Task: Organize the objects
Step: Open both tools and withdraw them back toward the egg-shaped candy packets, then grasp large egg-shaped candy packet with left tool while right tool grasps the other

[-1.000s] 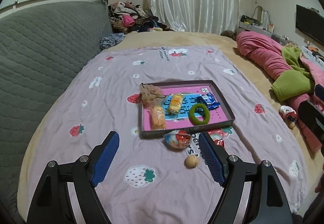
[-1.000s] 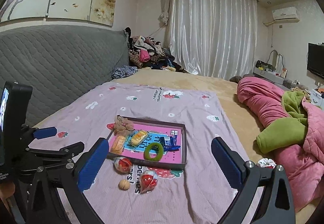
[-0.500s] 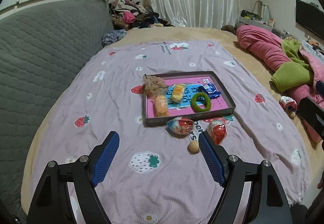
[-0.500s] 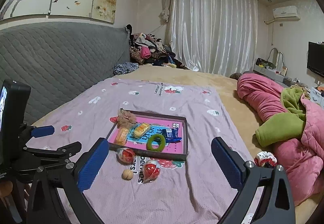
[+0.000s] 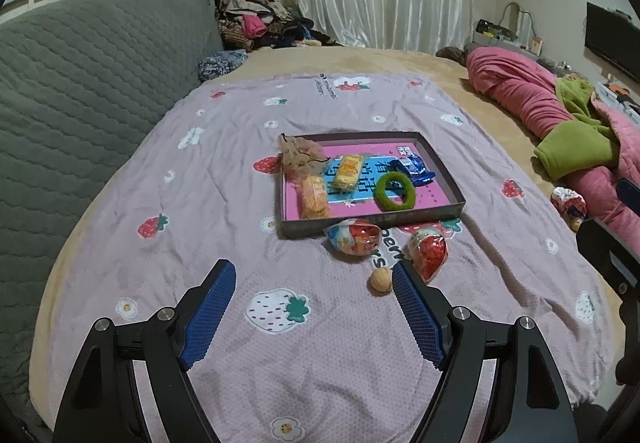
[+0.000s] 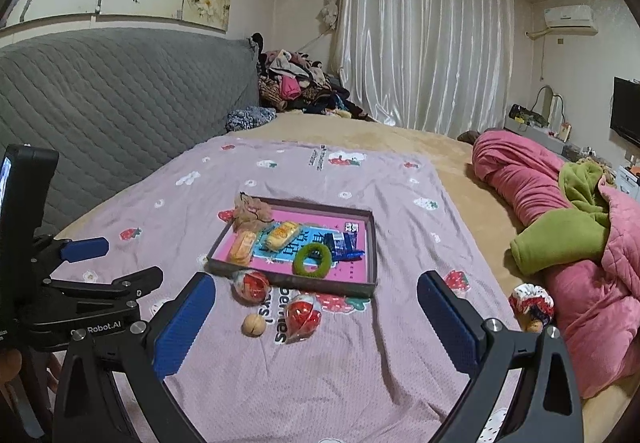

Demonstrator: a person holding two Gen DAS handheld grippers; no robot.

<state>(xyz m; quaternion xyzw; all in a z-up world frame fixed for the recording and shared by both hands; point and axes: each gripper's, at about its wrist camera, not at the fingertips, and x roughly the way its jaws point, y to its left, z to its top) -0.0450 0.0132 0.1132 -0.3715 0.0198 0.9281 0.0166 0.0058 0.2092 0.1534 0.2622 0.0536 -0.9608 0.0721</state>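
Note:
A shallow pink-lined tray (image 5: 440, 163) (image 6: 374, 243) lies on the lilac strawberry blanket. It holds a green hair ring (image 5: 394, 191) (image 6: 312, 259), two yellow snack packs (image 5: 349, 171), a blue wrapper (image 5: 414, 169) and a beige scrunchie (image 5: 298, 155) at its far left corner. In front of the tray lie two red snack bags (image 5: 354, 237) (image 5: 429, 251) and a walnut (image 5: 380, 278) (image 6: 253, 324). My left gripper (image 5: 314, 299) is open and empty, just short of the walnut. My right gripper (image 6: 316, 309) is open and empty above the blanket.
A grey quilted headboard (image 5: 80, 83) runs along the left. Pink and green bedding (image 5: 560, 123) is heaped at the right, with a small patterned scrunchie (image 6: 531, 301) beside it. Clothes (image 6: 296, 83) are piled at the far end by the curtain.
Both grippers have pulled back from the tray, so the tray and loose items sit farther off. Both stay open and empty. No object has moved.

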